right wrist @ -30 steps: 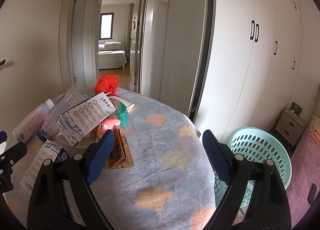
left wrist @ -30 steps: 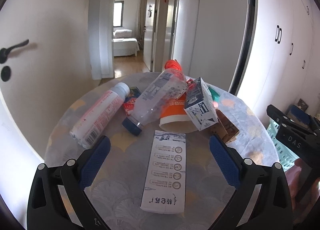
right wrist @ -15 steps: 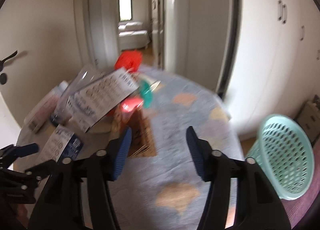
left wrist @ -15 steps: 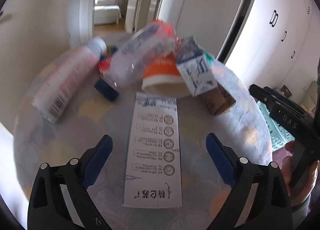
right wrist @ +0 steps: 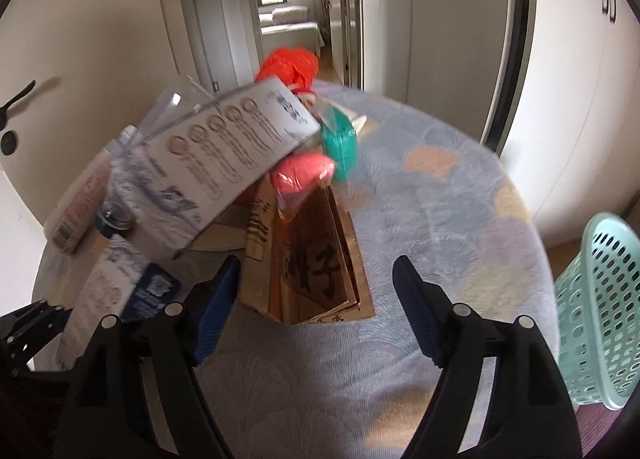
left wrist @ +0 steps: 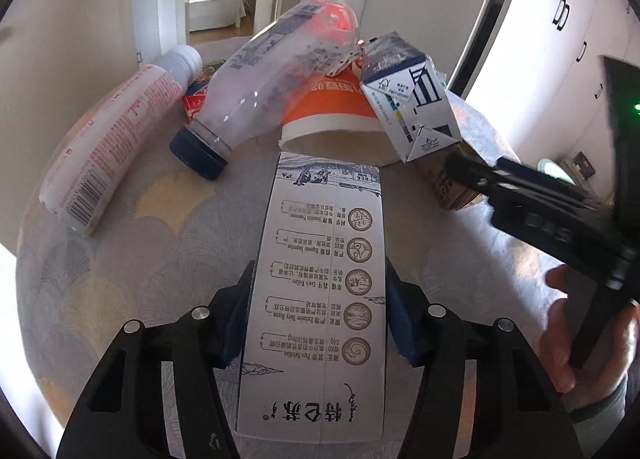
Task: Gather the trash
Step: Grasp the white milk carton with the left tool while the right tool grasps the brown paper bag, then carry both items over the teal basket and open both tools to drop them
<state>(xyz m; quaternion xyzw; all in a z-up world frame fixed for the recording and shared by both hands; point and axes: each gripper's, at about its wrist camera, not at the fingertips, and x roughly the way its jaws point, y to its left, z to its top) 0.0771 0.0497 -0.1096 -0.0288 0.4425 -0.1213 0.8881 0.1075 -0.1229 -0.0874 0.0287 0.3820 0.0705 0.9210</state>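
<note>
now that the left gripper [left wrist: 316, 323] has just closed, clamped on the flat milk carton [left wrist: 320, 299], ready for the basket [right wrist: 596, 311]; right gripper [right wrist: 316, 299] spread, empty.

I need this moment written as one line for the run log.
left hand-held gripper: just closing, pads against flat milk carton | right hand-held gripper: open, over brown paper bag | basket: beside table

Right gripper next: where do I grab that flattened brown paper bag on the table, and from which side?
Take the brown paper bag at its near end, coming in from the table's near edge where the right gripper hangs open. The bag lies flat and that end is bare. Its far end sits under the pink wrapper and tilted milk carton.
</note>
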